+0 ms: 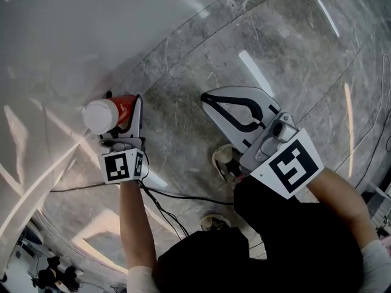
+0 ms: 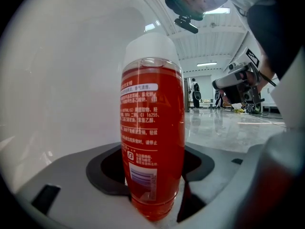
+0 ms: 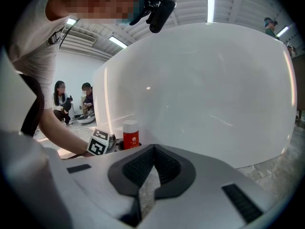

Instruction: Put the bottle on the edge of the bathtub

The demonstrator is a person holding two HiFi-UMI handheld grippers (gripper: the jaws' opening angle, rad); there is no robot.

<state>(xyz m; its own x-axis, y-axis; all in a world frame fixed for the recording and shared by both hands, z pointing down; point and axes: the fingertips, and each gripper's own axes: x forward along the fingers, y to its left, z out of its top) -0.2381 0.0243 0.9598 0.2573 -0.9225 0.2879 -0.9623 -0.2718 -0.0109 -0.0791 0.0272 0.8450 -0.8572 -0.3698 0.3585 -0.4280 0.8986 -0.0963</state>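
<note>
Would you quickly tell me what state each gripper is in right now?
Left gripper: closed on the red bottle.
Right gripper: closed, holding nothing.

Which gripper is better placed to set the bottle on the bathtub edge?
Left. The left gripper is shut on the bottle right beside the bathtub; the right gripper is shut, empty, out over the floor.
</note>
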